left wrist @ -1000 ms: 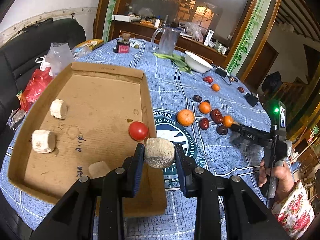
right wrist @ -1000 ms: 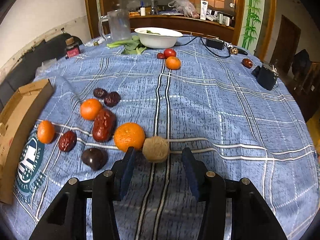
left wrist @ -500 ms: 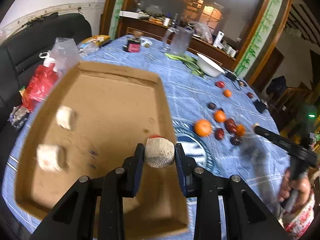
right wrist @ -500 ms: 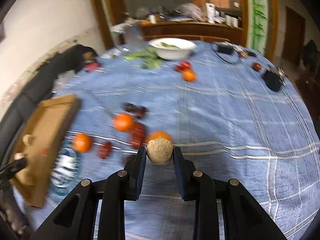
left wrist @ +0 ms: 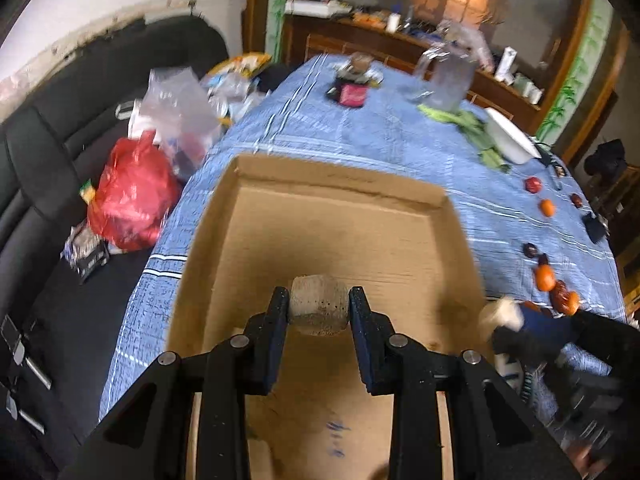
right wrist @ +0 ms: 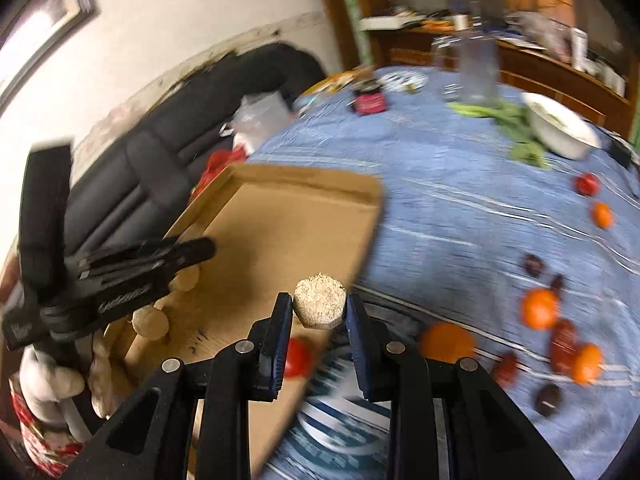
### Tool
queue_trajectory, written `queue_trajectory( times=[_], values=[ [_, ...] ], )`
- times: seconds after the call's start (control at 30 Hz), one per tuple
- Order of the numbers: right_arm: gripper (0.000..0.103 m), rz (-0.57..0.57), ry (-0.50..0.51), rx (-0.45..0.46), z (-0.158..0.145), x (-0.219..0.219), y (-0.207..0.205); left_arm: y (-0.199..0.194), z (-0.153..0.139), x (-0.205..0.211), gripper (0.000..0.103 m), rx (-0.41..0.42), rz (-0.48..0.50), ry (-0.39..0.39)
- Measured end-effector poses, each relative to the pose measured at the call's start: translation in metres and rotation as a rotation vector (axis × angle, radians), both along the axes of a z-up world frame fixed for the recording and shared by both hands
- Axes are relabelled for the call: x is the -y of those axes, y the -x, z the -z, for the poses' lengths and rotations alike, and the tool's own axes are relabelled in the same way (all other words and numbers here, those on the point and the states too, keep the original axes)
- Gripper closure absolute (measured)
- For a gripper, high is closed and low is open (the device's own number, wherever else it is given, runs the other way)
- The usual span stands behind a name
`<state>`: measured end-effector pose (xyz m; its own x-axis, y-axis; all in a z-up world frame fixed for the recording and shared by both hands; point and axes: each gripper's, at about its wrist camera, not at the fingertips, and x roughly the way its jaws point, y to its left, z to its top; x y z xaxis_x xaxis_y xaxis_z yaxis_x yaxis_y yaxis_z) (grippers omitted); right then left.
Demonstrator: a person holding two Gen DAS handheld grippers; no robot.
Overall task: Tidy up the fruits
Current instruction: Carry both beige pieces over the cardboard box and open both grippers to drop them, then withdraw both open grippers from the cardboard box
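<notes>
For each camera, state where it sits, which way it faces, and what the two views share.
Left wrist: on the left hand-held gripper, looking down into the cardboard tray; its fingers clamp a tan chunk.
Right wrist: on the right hand-held gripper, facing the tray's near edge; it clamps a second tan chunk, and the person's left hand shows.
Shared: tray, blue tablecloth, white bowl.

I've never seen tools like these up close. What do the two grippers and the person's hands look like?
Both grippers, left and right, are matte black plastic with silver rivets and dark blue pads inside the fingers. The left one's side carries pale lettering, blurred. The left hand wears a white glove and a red floral sleeve.
</notes>
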<state>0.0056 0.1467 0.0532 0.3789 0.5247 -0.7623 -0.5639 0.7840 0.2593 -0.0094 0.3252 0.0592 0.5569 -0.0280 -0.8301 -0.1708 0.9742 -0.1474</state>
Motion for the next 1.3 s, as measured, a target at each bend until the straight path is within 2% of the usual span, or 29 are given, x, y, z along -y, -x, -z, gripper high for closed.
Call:
queue_trajectory(
  times=[0.17, 0.3, 0.4, 0.43, 0.47, 0.57, 0.67, 0.8, 1.07, 1.13, 1.23, 1.3],
  values=[
    [0.072, -0.043, 0.062, -0.03, 0.026, -0.039, -0.01, -0.012, 0.015, -0.009, 0.073, -0.062, 0.005, 0.02],
    [0.072, -0.064, 0.097, -0.04, 0.039, -0.054, -0.012, -0.014, 0.02, -0.006, 0.073, -0.073, 0.029, 0.036],
    [0.072, -0.07, 0.124, -0.001, 0.038, -0.058, -0.008, -0.013, 0.02, -0.006, 0.062, -0.065, 0.028, 0.053],
    [0.071, -0.074, 0.135, 0.014, 0.038, -0.06, -0.005, -0.013, 0.019, -0.007, 0.053, -0.063, 0.024, 0.06],
    [0.067, -0.077, 0.148, 0.028, 0.037, -0.061, -0.002, -0.011, 0.017, -0.008, 0.049, -0.058, 0.017, 0.069],
    [0.052, -0.086, 0.175, 0.085, 0.033, -0.06, 0.009, -0.002, 0.009, -0.01, 0.048, -0.035, 0.008, 0.089],
    [0.052, -0.088, 0.173, 0.124, 0.022, -0.055, 0.021, 0.013, -0.003, -0.013, 0.047, 0.0, -0.015, 0.107],
    [0.052, -0.07, 0.128, 0.148, 0.007, -0.036, 0.04, 0.039, -0.024, -0.009, 0.044, 0.066, -0.04, 0.128],
    [0.043, 0.089, -0.023, 0.11, -0.009, 0.04, 0.076, 0.097, -0.072, 0.047, 0.022, 0.241, 0.005, 0.134],
    [0.04, 0.154, -0.073, 0.094, -0.01, 0.067, 0.084, 0.115, -0.077, 0.063, 0.02, 0.288, 0.015, 0.145],
    [0.038, 0.242, -0.133, 0.071, -0.009, 0.104, 0.093, 0.138, -0.074, 0.084, 0.02, 0.309, 0.01, 0.171],
    [0.038, 0.291, -0.148, 0.058, -0.007, 0.123, 0.097, 0.148, -0.074, 0.105, 0.02, 0.304, 0.016, 0.116]
  ],
)
